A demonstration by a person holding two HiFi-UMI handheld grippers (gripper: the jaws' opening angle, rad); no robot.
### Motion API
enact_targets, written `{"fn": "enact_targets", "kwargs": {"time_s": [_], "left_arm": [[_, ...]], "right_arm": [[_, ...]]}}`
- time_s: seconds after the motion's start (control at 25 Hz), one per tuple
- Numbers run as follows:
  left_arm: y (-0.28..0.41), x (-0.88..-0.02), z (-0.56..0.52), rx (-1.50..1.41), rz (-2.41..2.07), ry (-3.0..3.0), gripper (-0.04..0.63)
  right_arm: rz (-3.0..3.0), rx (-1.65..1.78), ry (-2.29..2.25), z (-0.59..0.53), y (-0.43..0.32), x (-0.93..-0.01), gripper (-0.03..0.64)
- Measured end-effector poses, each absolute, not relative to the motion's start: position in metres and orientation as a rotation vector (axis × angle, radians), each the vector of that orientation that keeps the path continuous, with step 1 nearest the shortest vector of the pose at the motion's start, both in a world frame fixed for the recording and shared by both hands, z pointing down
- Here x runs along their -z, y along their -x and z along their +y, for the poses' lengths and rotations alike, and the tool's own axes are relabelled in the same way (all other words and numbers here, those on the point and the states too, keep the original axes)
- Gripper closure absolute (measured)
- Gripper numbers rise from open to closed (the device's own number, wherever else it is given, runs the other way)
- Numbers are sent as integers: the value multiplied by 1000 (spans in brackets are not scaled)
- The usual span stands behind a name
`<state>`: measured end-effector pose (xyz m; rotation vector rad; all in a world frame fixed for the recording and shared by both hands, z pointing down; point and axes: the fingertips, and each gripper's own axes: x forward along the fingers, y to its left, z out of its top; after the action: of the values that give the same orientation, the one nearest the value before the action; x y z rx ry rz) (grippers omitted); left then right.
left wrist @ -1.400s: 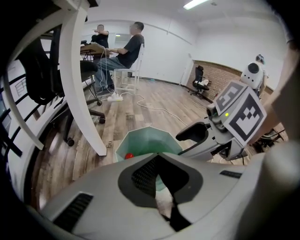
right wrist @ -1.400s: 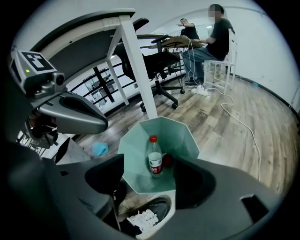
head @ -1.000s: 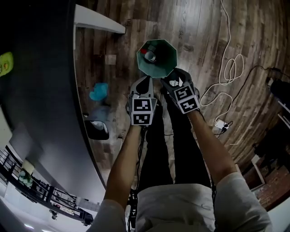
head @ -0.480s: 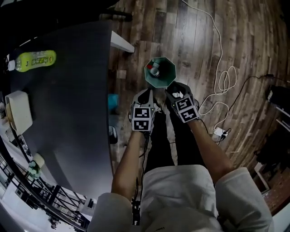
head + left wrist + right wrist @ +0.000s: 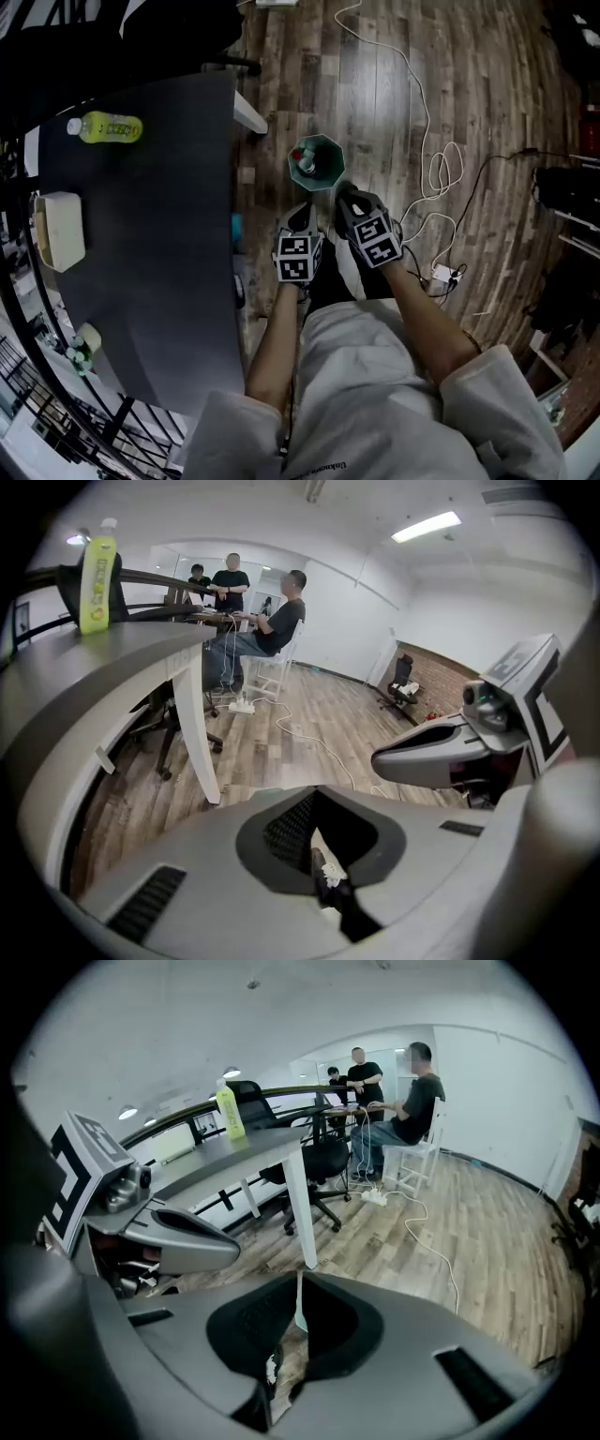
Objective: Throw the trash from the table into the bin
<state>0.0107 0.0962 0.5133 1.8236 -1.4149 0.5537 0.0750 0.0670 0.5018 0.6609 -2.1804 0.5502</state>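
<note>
The left tool [image 5: 315,853] and the right tool [image 5: 302,1307] are pressed together and empty; the right one has just been closing. The bottle [image 5: 108,127] lies on the surface [image 5: 150,234], well apart from the bin [image 5: 330,159]. It is best to spread one tool wide, then pinch the bottle's middle.

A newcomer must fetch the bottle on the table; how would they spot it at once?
Find the long dark table left of the green bin. Near its far end stands the bottle. It alone is yellow-green with a white cap; the box nearby is cream.
</note>
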Motion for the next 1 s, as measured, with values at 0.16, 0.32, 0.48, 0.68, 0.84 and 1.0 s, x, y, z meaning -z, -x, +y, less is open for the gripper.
{"fn": "enact_targets", "kwargs": {"time_s": [0.16,0.32,0.48,0.68,0.84,1.0], "left_arm": [[-20,-490,103,-533,-1404,-1853,568],[-23,-477,102,-531,-1405,-1880,568],[-18,-471,102,-536,-1404,-1896,568],[-14,-470,102,-564,-1396,-1910,568],[-10,-465,107,-591,-1396,-1915,568],[1,-444,105,-509,-1443,-1915,568]], "right_arm": [[-2185,-509,-632,80,-85,-483,621],[-2139,-489,-597,77,-103,-483,621],[-2134,-486,-627,77,-108,-481,621],[-2147,-464,-607,86,-103,-481,621],[-2151,-469,-627,88,-96,-469,621],[-2175,-453,-656,83,-84,-457,621]]}}
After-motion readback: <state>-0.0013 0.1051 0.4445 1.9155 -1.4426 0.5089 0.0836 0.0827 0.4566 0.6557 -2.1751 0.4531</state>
